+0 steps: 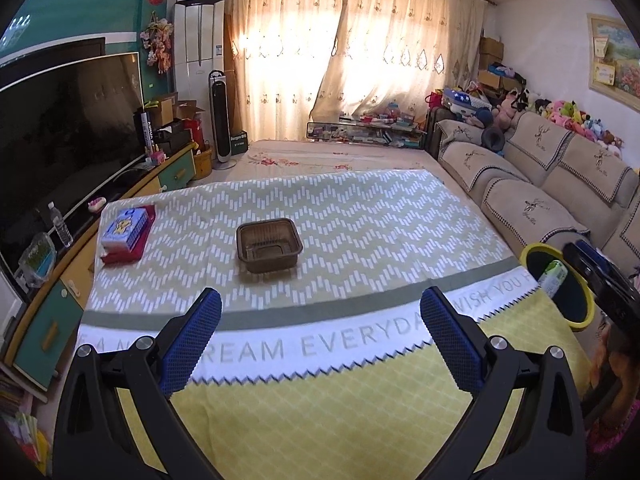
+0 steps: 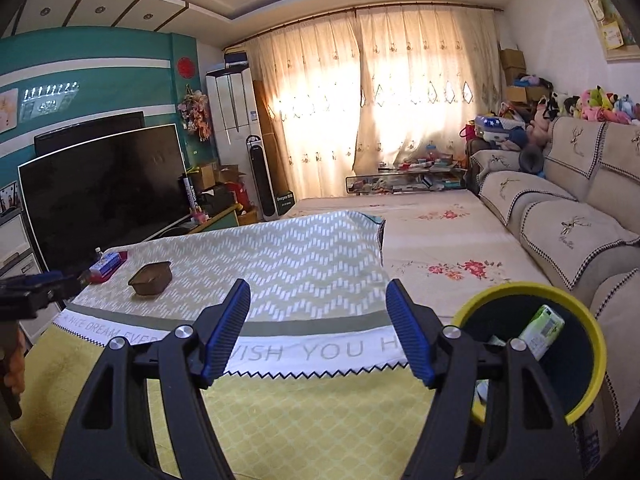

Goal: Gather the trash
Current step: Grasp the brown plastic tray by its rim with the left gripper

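A brown plastic tray (image 1: 269, 244) lies empty on the patterned tablecloth (image 1: 360, 220), straight ahead of my left gripper (image 1: 320, 300), which stands open with nothing between its blue pads. The same brown tray (image 2: 151, 278) sits far to the left in the right wrist view. My right gripper (image 2: 318, 292) is open and empty over the table's near edge. At the table's right side stands a yellow-rimmed bin (image 2: 568, 360) holding a green-and-white packet (image 2: 542, 332). That bin (image 1: 560, 288) and the right gripper's body (image 1: 600, 276) show at the right of the left wrist view.
A blue-and-white box on a red box (image 1: 126, 232) lies at the table's far left. A television (image 1: 60, 136) and a cabinet with a water bottle (image 1: 61, 226) stand left. A beige sofa (image 1: 552, 188) runs along the right. A person's sleeve (image 1: 616, 420) shows at lower right.
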